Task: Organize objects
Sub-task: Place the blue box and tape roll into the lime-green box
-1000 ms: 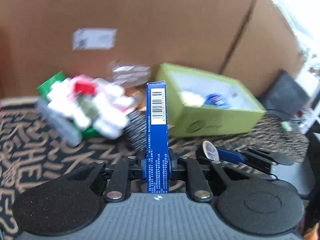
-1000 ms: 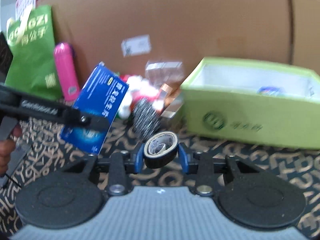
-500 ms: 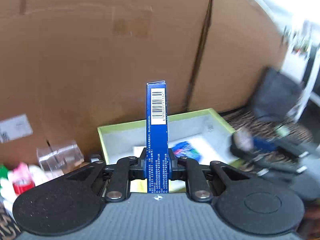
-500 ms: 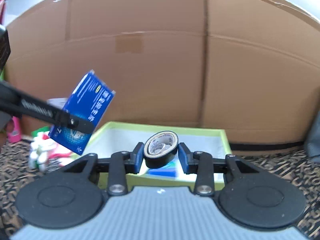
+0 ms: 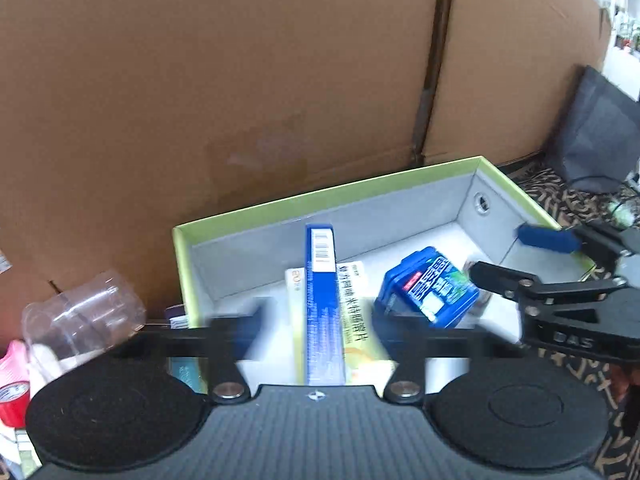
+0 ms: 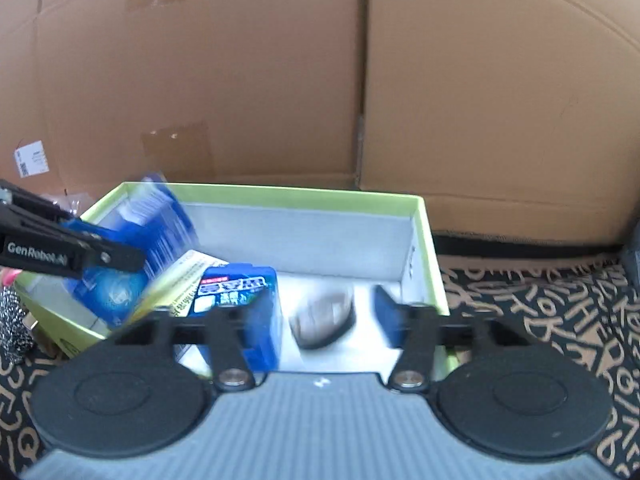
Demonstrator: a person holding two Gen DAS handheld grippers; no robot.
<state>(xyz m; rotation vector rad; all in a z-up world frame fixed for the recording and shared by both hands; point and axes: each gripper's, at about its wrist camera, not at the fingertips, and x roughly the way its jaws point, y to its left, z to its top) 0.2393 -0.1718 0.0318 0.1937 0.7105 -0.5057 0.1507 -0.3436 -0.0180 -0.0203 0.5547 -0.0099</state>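
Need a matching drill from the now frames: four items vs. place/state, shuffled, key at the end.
Items:
1. slim blue carton
2. tape roll
3. blue tin
4. clear plastic cup

Place/state:
A. lying outside the green box, left of it in the left wrist view
B. between the open right gripper fingers, blurred
C. between the open left gripper fingers, over the box
D. resting inside the box

Pairs: 1-C, 2-B, 3-D, 4-A

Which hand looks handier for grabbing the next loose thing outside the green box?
Left. The left gripper, whose jaws have just been opening with the blue carton loose between them, sits beside the clear jar and red tape.
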